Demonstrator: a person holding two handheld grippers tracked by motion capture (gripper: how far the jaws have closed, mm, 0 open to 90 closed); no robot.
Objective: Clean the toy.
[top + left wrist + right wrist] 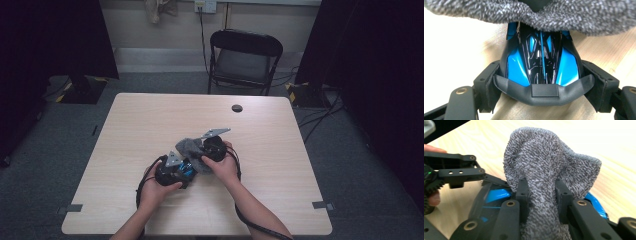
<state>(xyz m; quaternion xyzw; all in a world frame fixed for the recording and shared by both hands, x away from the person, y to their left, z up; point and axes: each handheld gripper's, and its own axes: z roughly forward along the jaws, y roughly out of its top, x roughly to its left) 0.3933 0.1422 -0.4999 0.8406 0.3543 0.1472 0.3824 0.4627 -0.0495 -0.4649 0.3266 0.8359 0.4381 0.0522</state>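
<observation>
Clamped in my left tongs (pixel 544 82), the blue-and-black toy car (pixel 541 62) stays steady on the desk (pixel 150 125); my right tongs (pixel 542 195) pinch the grey cloth (pixel 544 165) to wipe it.

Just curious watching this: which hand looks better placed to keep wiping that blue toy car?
Probably the right. The right claw is shut on the grey cloth, draped over the blue toy car, while the left claw clamps the car's sides, steadying it.
</observation>
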